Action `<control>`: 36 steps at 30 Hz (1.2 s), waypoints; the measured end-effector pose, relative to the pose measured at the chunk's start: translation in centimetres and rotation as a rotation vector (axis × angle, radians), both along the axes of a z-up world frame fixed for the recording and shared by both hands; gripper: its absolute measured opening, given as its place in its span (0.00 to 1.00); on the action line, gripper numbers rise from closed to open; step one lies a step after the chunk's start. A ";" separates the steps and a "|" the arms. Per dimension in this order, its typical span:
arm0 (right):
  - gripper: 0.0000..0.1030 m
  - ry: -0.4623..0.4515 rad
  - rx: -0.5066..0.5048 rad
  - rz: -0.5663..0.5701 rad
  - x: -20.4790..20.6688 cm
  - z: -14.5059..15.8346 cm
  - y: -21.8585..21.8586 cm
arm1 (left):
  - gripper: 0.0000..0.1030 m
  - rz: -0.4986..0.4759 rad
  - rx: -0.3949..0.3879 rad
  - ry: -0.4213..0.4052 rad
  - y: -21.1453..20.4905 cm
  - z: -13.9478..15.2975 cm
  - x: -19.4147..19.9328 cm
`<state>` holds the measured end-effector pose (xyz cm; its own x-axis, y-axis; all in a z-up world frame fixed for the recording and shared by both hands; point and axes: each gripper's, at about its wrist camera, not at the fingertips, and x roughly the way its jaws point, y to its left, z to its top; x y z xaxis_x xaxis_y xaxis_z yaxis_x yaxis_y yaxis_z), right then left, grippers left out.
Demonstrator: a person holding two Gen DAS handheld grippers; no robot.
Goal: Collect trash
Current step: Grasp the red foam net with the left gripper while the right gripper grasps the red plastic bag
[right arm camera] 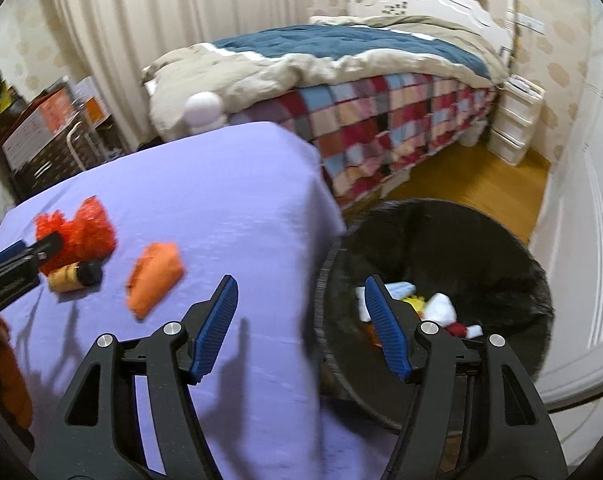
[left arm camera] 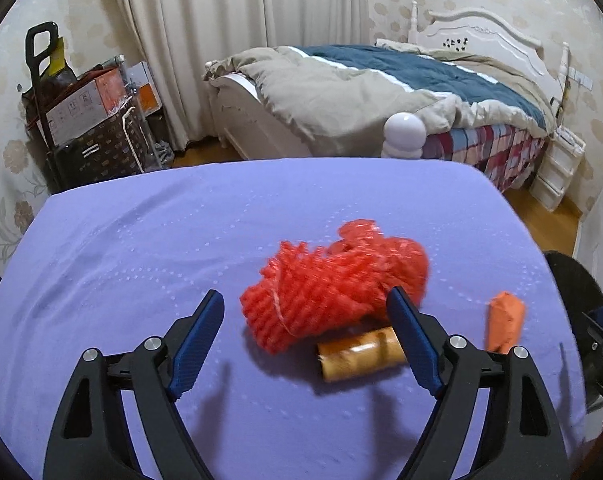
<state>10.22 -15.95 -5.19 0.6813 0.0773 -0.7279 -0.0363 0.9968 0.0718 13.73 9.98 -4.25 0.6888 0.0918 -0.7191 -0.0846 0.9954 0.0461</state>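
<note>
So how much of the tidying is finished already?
Partly done: the black round bin beside the purple-covered table already holds several scraps. Neither the left gripper nor the right gripper holds anything; both are open. Still on the table: a red foam net, a small amber bottle with a black cap and a crumpled orange wrapper.

The left gripper (left arm camera: pixel 305 300) points forward and downward, its two blue-padded jaws spread wide with nothing pressed between the pads. The right gripper (right arm camera: pixel 299 286) is angled downward too, its jaws parted somewhat less widely and likewise holding nothing between them.
</note>
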 end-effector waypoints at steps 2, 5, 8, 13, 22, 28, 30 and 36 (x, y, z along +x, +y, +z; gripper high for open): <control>0.63 0.002 -0.001 0.020 0.1 0.1 1.0 | 0.78 -0.021 -0.023 0.018 0.5 -0.5 0.4; 0.64 0.012 0.003 0.055 0.4 0.0 2.8 | 0.65 -0.031 -0.021 0.027 1.0 -1.0 0.6; 0.64 0.020 -0.005 0.084 0.6 -0.2 4.5 | 0.56 -0.038 0.007 0.027 1.4 -1.3 0.4; 0.64 0.022 -0.017 0.108 0.9 -0.3 6.0 | 0.51 -0.038 0.020 0.011 2.4 -1.3 -0.3; 0.64 -0.004 -0.034 0.159 1.3 1.2 9.0 | 0.48 0.039 0.038 0.002 6.3 -1.1 -2.0; 0.70 0.004 -0.036 0.252 2.6 1.7 13.2 | 0.48 0.126 0.047 0.009 10.4 -1.0 -3.7; 0.70 0.014 -0.035 0.284 3.4 1.7 14.8 | 0.48 0.163 0.040 0.006 12.0 -0.8 -4.6; 0.71 0.074 -0.068 0.314 6.1 -0.1 18.3 | 0.48 0.232 0.022 0.011 15.1 -1.3 -6.1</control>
<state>16.30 2.37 -5.24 0.5769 0.2248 -0.7853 -0.3396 0.9403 0.0196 7.61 25.10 -5.51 0.6392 0.2624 -0.7229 -0.3107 0.9480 0.0694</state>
